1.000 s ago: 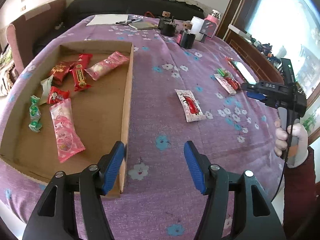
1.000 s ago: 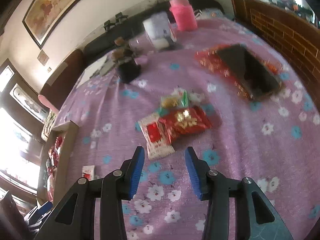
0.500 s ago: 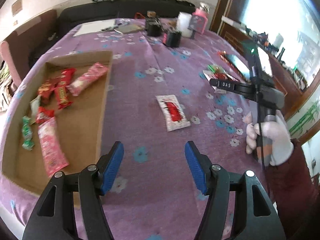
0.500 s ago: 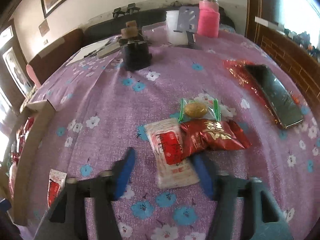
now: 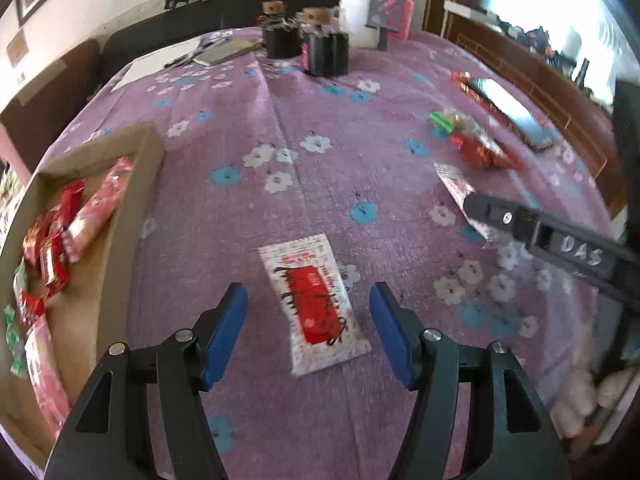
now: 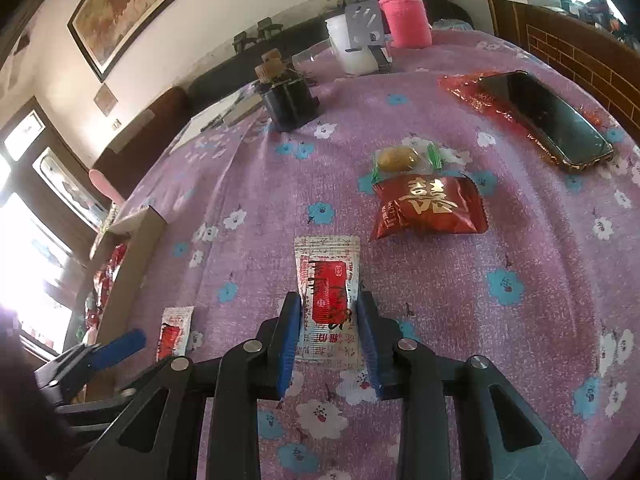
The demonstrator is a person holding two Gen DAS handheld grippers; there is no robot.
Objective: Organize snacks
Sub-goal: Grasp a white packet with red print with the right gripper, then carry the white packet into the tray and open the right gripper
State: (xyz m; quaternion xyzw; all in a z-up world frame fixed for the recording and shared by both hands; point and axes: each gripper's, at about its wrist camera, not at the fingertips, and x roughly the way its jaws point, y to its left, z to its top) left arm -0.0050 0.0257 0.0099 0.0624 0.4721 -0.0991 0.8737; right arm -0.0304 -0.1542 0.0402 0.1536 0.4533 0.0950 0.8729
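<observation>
while the left hand-held gripper point(image 5: 309, 334) has swung away from the cardboard box point(image 5: 136, 208) and now hangs over a white-and-red sachet point(image 5: 316, 304) lying flat on the table point(image 5: 320, 140), its jaws stay apart on either side of the packet without touching it; the right hand-held gripper point(image 6: 328, 330) has come down onto a second sachet point(image 6: 328, 292) and its jaws have just been closing and easing a little, so the blue pads now sit against the packet's two long edges, though whether they truly pinch it i cannot tell; a red snack pack point(image 6: 430, 208) and a green-ended candy point(image 6: 402, 160) wait just beyond; judging by this, both hands are set to lift sachets toward the box, where several snacks already lie
</observation>
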